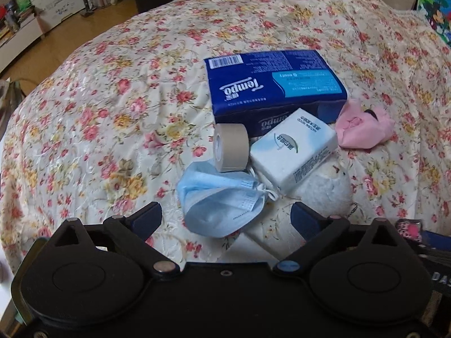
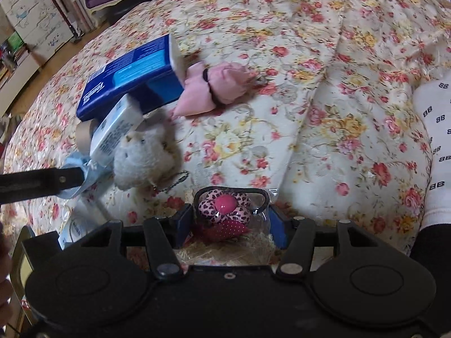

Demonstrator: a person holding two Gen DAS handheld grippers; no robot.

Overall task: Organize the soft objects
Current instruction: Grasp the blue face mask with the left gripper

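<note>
A light blue face mask (image 1: 220, 205) lies crumpled on the floral bedspread (image 1: 112, 112), between the wide-apart fingers of my left gripper (image 1: 225, 214), which is open and not pressing it. Behind it sit a beige tape roll (image 1: 229, 148), a white tissue pack (image 1: 293, 152), a blue Tempo tissue pack (image 1: 276, 84), a white plush toy (image 1: 324, 188) and a pink cloth bundle (image 1: 363, 129). My right gripper (image 2: 229, 219) is shut on a pink leopard-print flower hair tie (image 2: 225, 205) in a clear wrapper. To its upper left lie the plush toy (image 2: 141, 157) and the pink bundle (image 2: 217, 87).
The bedspread (image 2: 310, 56) stretches bare to the right and far side. A person's white-socked leg (image 2: 437, 140) rests at the right edge. One left gripper finger (image 2: 42, 183) reaches in from the left. Wooden floor (image 1: 70, 25) and cabinets lie beyond the bed's left edge.
</note>
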